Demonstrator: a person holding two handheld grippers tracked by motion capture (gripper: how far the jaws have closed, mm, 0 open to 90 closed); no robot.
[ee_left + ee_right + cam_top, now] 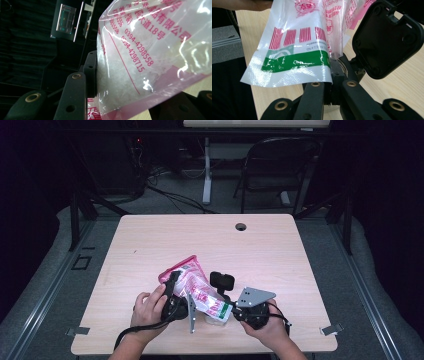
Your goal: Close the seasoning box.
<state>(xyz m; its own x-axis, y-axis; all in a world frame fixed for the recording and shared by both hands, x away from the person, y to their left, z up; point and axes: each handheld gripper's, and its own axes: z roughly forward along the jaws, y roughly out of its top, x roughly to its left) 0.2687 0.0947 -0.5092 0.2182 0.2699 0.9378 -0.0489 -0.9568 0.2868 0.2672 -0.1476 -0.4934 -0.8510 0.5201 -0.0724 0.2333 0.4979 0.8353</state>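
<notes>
Wooden table (150, 245), pink bag (197, 290) slanting far-left to near-right, both tongs (172, 285) (227, 302) clamped on it.

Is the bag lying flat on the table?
No, the bag is held up off the table, pinched between the left claw and the right claw.

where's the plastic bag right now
In the high view the plastic bag is held over the near middle of the table, between the left gripper and the right gripper, both shut on it.
</notes>
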